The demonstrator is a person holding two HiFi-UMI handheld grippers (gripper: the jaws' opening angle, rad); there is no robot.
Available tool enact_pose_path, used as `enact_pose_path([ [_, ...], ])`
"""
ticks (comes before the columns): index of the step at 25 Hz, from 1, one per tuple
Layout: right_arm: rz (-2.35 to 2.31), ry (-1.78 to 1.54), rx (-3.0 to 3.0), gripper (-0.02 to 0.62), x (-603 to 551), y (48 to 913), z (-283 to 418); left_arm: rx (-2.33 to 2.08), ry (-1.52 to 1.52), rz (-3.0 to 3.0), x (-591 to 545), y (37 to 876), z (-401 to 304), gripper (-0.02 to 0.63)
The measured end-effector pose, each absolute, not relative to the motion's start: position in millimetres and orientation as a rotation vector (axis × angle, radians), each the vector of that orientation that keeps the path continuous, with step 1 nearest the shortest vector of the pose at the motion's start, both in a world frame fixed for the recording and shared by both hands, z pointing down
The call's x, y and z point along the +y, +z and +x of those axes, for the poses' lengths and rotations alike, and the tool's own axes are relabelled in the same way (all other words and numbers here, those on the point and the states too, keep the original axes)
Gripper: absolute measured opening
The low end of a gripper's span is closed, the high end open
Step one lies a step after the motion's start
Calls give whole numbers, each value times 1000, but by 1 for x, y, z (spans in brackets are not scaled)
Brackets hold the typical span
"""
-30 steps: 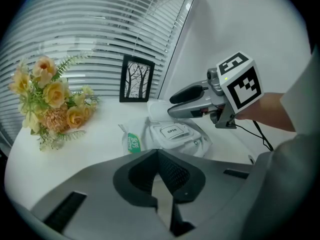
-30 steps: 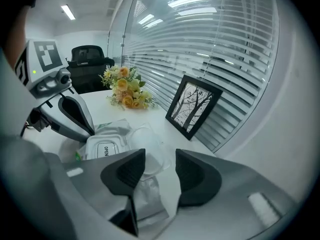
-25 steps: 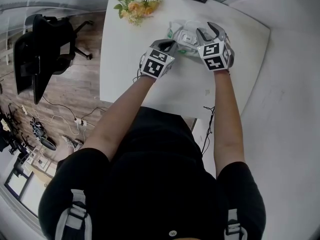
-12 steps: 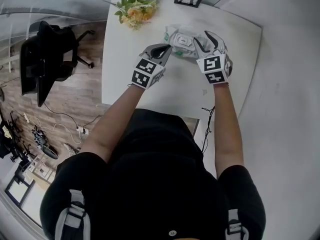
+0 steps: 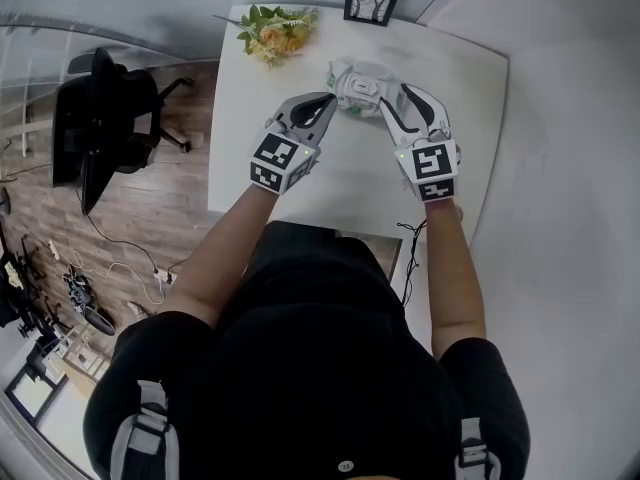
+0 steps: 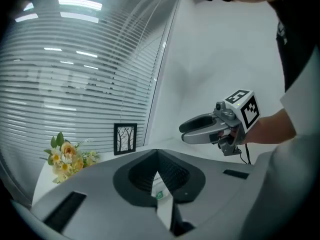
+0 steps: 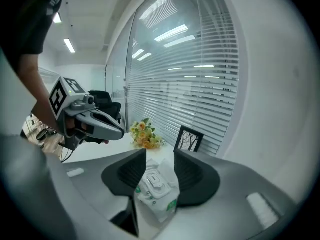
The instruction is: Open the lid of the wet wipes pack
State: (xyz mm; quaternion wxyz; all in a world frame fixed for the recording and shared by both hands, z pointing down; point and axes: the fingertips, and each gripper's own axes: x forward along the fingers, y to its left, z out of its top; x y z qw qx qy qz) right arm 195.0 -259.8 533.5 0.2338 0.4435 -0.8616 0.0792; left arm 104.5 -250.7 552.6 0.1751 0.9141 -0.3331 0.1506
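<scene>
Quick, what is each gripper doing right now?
Left gripper: closed, holding nothing.
Right gripper: open, jaws just narrowed slightly, gripping nothing; the wet wipes pack lies on the table beyond them.

On my table (image 5: 350, 183) the wipes pack (image 5: 358, 83) lies upper centre in the head view. Flowers (image 5: 275, 30) lie to its upper left, a picture frame (image 5: 366, 3) stands behind it at the top edge, and a chair (image 5: 95, 118) is far left, off the table.
</scene>
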Motion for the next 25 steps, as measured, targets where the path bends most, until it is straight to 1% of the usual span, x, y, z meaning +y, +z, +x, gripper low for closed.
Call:
enact_pose_path([
  [3, 1232, 211, -2428, 166, -242, 508, 188, -936, 374, 2651, -241, 524, 106, 2],
  [10, 1281, 197, -2591, 88, -209, 449, 180, -909, 284, 2790, -210, 452, 111, 0],
  [18, 1316, 123, -2660, 11, -171, 397, 182, -879, 204, 2864, -178, 399, 119, 2],
  [25, 1353, 112, -2720, 11, -151, 357, 185, -899, 138, 2900, -162, 362, 118, 1],
])
